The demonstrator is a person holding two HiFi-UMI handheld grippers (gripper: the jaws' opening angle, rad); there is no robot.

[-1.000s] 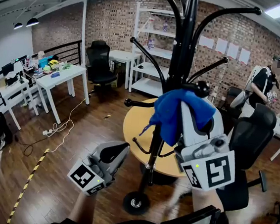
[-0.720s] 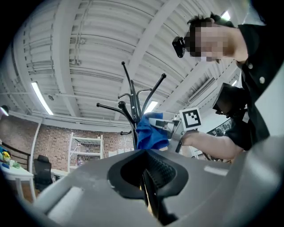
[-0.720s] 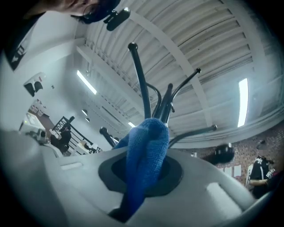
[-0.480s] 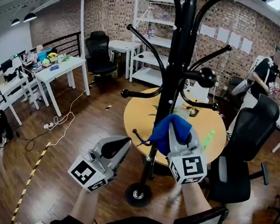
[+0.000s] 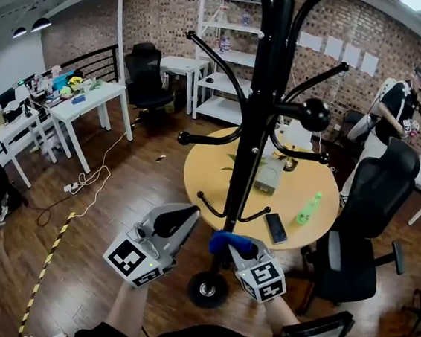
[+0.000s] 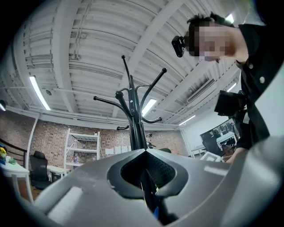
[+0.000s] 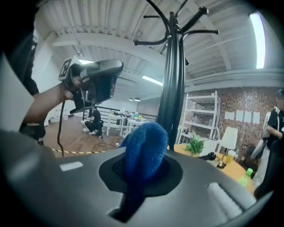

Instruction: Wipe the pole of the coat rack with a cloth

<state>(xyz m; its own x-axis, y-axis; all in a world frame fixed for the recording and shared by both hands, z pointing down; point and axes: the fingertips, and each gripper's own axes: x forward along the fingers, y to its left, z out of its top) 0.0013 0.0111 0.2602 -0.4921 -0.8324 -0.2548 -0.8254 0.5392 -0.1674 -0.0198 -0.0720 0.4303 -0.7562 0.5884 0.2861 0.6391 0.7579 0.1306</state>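
- Where the wooden floor (image 5: 116, 214) lies bare in the head view, the tall black metal coat rack (image 5: 259, 117) stands on its round base (image 5: 207, 289). Its straight pole runs up past the top edge, with curved hook arms spreading to both sides.
- The round, pale wooden tabletop (image 5: 209, 179) sits just behind the pole.
- A black office chair (image 5: 370, 211) stands at the right edge of the tabletop.
- The left gripper (image 5: 180, 219), grey with a square-marker cube, hovers left of the pole's lower part and apart from it. In the left gripper view its jaws are pressed together at the tips, and the pole shows beyond them.
- The right gripper (image 5: 233, 247) is low down, just above the base. Its jaws are pinched on the cloth, which bulges out between them in the right gripper view.
- The thick blue terry cloth (image 7: 144, 148) sits at the pole's low end. In the head view it lies right against the pole, and in the right gripper view the pole rises directly behind it.
- A small green plastic bottle (image 5: 309, 209) stands on the tabletop's right side.
- A dark flat phone (image 5: 275, 228) lies near the tabletop's front edge, between the pole and the bottle.
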